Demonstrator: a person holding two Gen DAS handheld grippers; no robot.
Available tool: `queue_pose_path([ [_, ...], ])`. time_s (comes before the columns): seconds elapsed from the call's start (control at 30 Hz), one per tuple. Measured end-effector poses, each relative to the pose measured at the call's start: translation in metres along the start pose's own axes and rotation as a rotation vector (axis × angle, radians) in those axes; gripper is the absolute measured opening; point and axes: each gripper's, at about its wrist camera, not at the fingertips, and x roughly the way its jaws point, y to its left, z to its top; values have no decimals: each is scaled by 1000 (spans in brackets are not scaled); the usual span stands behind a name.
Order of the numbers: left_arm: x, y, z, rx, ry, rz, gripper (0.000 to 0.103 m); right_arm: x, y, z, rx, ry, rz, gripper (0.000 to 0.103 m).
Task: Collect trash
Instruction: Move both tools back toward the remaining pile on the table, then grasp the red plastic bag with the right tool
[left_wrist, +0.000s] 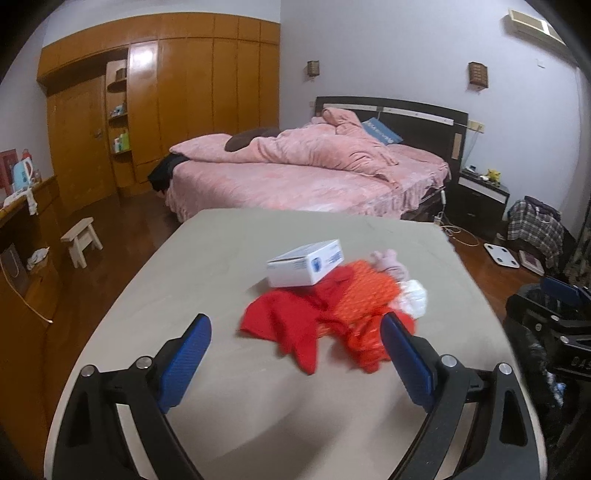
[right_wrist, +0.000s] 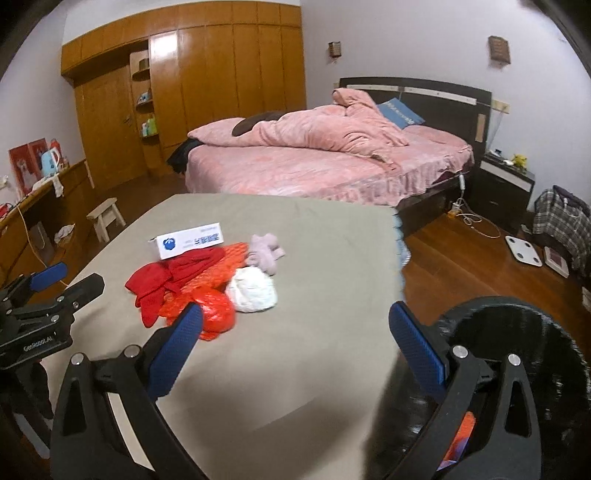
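Note:
A pile of trash lies on the grey-covered table (left_wrist: 207, 258): a white box (left_wrist: 304, 266) (right_wrist: 188, 243), a red cloth (left_wrist: 288, 321) (right_wrist: 162, 282), an orange net and bag (left_wrist: 365, 295) (right_wrist: 214, 314), a white crumpled wad (left_wrist: 415, 297) (right_wrist: 253, 290) and a pale pink wad (left_wrist: 389, 264) (right_wrist: 264, 251). My left gripper (left_wrist: 295, 334) is open and empty, just short of the red cloth. My right gripper (right_wrist: 295, 325) is open and empty, near the table's right edge. A black bin (right_wrist: 509, 354) with orange trash inside stands below right.
A pink bed (left_wrist: 295, 177) stands behind the table. A small wooden stool (left_wrist: 81, 240) and a wooden sideboard (left_wrist: 26, 236) are on the left. A scale (right_wrist: 524, 251) and a plaid bag (right_wrist: 561, 218) lie on the wooden floor at right.

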Motion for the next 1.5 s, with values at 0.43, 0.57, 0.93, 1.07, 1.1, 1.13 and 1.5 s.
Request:
queue_pose_path([
  [0.43, 31, 52, -13, -35, 41, 62, 91, 62, 57, -1, -53, 52, 73, 98],
  [0.57, 37, 62, -15, -43, 47, 72, 91, 80, 69, -3, -57, 89, 87, 98],
  [0.93, 48, 76, -19, -67, 65, 78, 91, 102, 84, -11, -90, 177, 127, 72],
  [1.07, 50, 76, -18, -68, 66, 74, 90, 102, 85, -12, -92, 193, 150, 56],
  [1.1, 50, 75, -18, -66, 67, 72, 90, 100, 84, -13, -86, 192, 157, 52],
  [1.13, 51, 74, -18, -64, 67, 69, 90, 99, 83, -13, -82, 191, 162, 49],
  [1.5, 60, 43, -10, -33, 74, -10, 85, 66, 56, -10, -45, 142, 162, 41],
])
